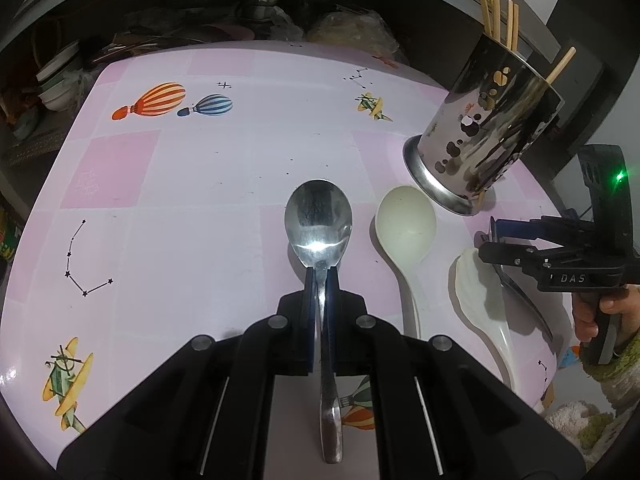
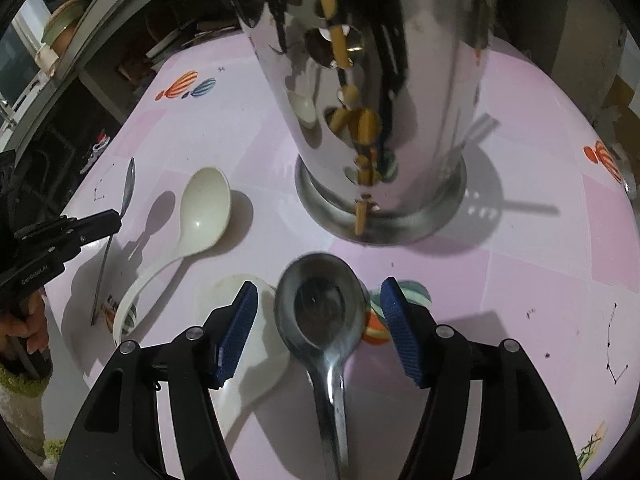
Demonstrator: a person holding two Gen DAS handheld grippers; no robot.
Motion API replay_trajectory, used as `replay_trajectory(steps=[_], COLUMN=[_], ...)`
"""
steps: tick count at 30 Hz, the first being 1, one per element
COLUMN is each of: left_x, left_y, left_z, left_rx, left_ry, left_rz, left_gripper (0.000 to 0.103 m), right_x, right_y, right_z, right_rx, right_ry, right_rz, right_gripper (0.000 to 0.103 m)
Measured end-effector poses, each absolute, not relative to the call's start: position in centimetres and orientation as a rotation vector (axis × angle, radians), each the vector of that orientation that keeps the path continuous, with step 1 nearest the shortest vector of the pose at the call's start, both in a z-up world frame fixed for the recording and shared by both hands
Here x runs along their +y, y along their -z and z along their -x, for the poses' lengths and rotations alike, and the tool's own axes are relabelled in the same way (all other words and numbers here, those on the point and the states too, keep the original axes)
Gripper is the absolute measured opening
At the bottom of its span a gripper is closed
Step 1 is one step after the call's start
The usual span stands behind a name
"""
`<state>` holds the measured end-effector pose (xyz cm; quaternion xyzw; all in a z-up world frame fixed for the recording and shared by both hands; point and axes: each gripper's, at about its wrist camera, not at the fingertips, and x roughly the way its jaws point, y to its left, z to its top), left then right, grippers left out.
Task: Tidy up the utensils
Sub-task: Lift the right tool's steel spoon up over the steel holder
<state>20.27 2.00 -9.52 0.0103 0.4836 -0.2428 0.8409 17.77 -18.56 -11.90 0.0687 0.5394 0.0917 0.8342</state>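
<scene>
Steel spoons (image 1: 319, 216), cream spoons (image 1: 406, 220) — flat

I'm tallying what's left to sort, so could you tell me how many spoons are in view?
4: a steel spoon in the left gripper, a white spoon beside it, another white spoon, and a steel spoon between the right gripper fingers.

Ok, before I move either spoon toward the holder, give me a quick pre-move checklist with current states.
1. Left gripper shut on the steel spoon: ok.
2. Right gripper gripping the second steel spoon: not ok; pads stand apart, not pressing it.
3. Holder upright on the table: ok.
4. Room in the holder among the chopsticks: cannot tell.
5. White spoon clear of the grippers: ok.
</scene>
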Motion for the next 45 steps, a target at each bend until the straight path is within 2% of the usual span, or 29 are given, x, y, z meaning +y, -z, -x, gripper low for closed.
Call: replay_trajectory(steps=[3, 11, 21, 37, 39, 45], left_x=[1.9, 1.9, 1.6, 1.1, 1.0, 0.2], left_y=[9.5, 9.6, 9.0, 5.9, 5.2, 3.6], left_z=[-20.3, -20.4, -20.3, -19.5, -19.3, -19.1], left_rx=[1.022, 1.023, 1.008, 0.938, 0.920, 0.879], left_ry=[0.512, 0.513, 0.510, 0.523, 0.531, 0.554], left_rz=[-0.022, -0.023, -0.026, -0.019, -0.018, -0.027], left_gripper=[0.004, 0.004, 0.004, 0.004, 0.000, 0.000], right_x=[-18.5, -19.4, -20.4, -23.4, -23.7, -24.3], right_y=[12.2, 12.3, 11.1, 2.8, 1.8, 0.8], right_z=[-18.0, -17.7, -16.4, -11.9, -11.6, -11.0], right_rx=[1.143, 1.146, 1.107, 0.906, 0.878, 0.833], right_ry=[-0.196, -0.200, -0.203, -0.191, -0.184, -0.173], right_rz=[-0.151, -0.167, -0.176, -0.150, -0.142, -0.143], right_gripper=[0.061, 0.044, 0.044, 0.043, 0.043, 0.043])
